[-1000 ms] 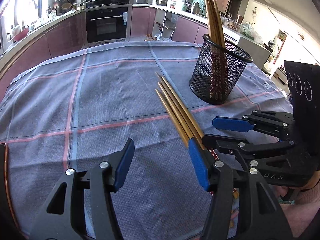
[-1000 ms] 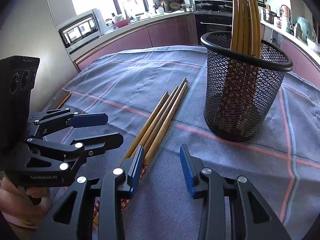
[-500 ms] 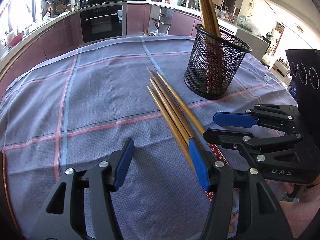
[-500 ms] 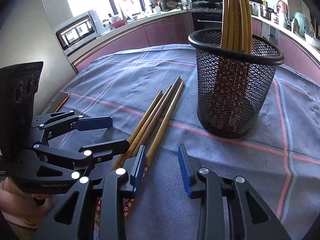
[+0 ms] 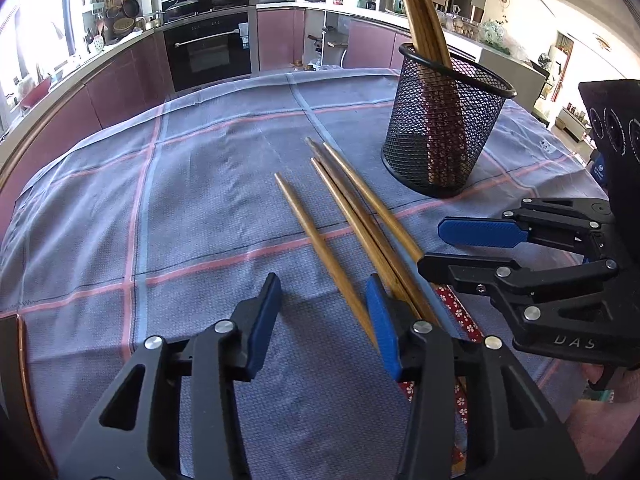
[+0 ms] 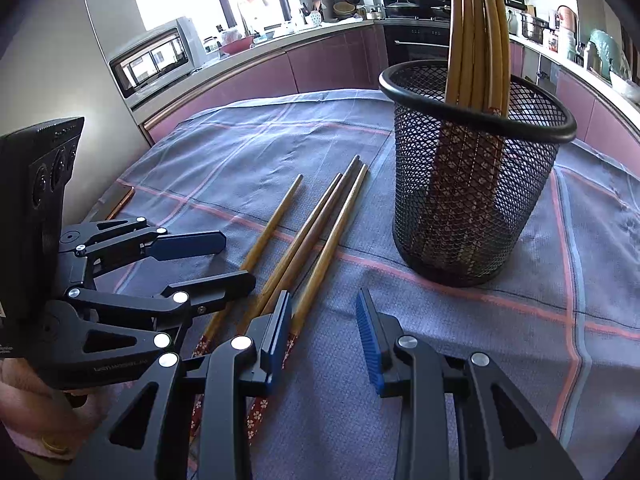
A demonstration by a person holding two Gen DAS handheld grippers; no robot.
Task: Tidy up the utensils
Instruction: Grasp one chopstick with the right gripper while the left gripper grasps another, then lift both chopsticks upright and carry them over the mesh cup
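Several wooden chopsticks [image 5: 360, 216] lie on the blue checked cloth [image 5: 200, 200]; one chopstick [image 5: 316, 240] lies apart to the left and runs between my left gripper's [image 5: 324, 316] open fingers. A black mesh holder [image 5: 440, 132] with several chopsticks upright stands beyond. My right gripper [image 6: 324, 320] is open and empty, low over the cloth just right of the chopsticks [image 6: 312, 232], with the holder [image 6: 472, 176] ahead. Each gripper shows in the other's view: the right [image 5: 452, 248] and the left [image 6: 236, 260].
The cloth [image 6: 560, 320] covers a table with a wooden edge [image 5: 24, 360] at the left. Kitchen counters, an oven [image 5: 208, 48] and a microwave [image 6: 156, 60] stand behind.
One chopstick has slid left, away from the bundle, and now lies between my left gripper's fingers. The left gripper moved forward and its jaws narrowed. The right gripper shifted slightly.
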